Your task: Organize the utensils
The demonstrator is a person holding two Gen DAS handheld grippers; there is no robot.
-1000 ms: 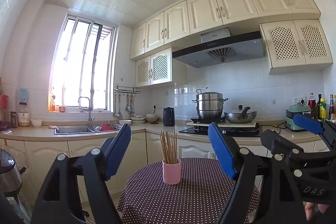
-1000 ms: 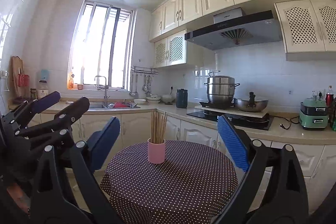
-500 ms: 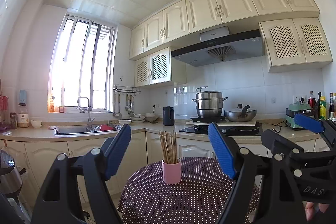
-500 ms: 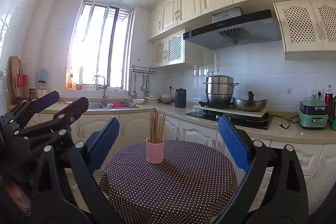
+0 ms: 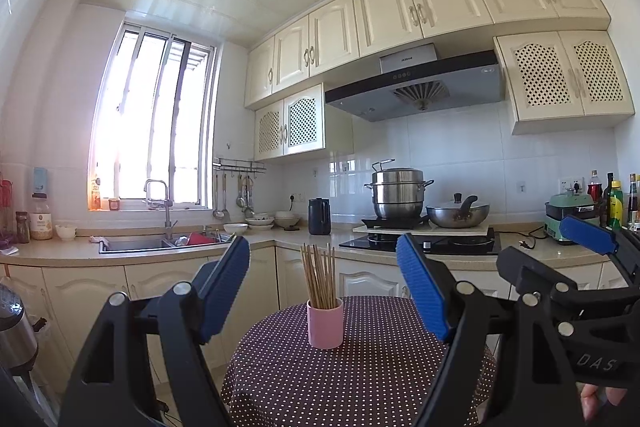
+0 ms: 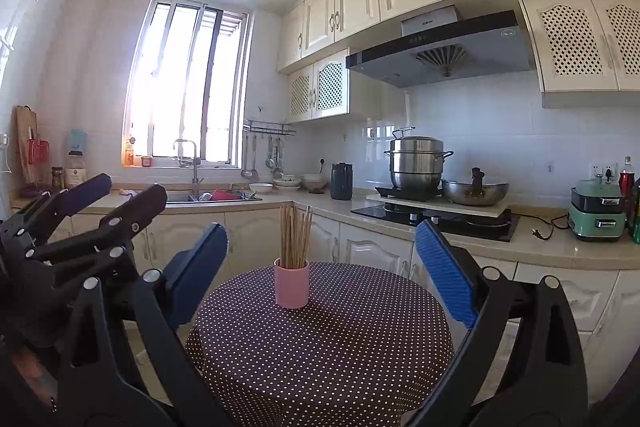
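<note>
Pink cup (image 5: 325, 323), brown white-dotted tablecloth (image 5: 360, 379), blue-padded black tongs (image 5: 324, 291).

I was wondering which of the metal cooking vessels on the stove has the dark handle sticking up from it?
The shallow wok, right of the tall stacked steamer pot. The pot is taller, with small side handles and a thin wire loop on its lid.

I see a round table (image 5: 360, 387) under a dark polka-dot cloth. Behind it, the counter (image 5: 60, 255) carries a sink (image 5: 136, 245) with a tap (image 5: 160, 199) below the window (image 5: 156, 123). A black kettle (image 5: 319, 215) stands near a steel steamer pot (image 5: 398, 193) and a wok (image 5: 458, 213) on the stove, beneath the range hood (image 5: 416, 87).
</note>
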